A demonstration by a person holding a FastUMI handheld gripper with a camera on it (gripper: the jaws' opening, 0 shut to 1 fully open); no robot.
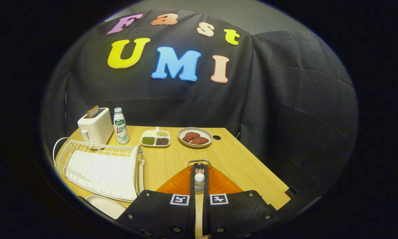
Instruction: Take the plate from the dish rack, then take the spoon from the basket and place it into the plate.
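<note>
My gripper (199,179) hangs over an orange basket (179,184) on the wooden table. Its fingers stand almost together and pinch a slim metal spoon (199,178) with a pale rounded part showing in the narrow gap. The spoon's metal end (199,162) sticks out just past the fingertips, above the basket's far edge. A white plate (106,205) lies flat on the table to the left of the fingers, just in front of the white wire dish rack (101,166). The rack holds nothing that I can see.
At the table's back stand a white toaster (95,127), a white bottle (120,126), a divided dish of grains (155,137) and a plate of brown patties (195,136). The table's right edge (255,162) runs diagonally close to the basket.
</note>
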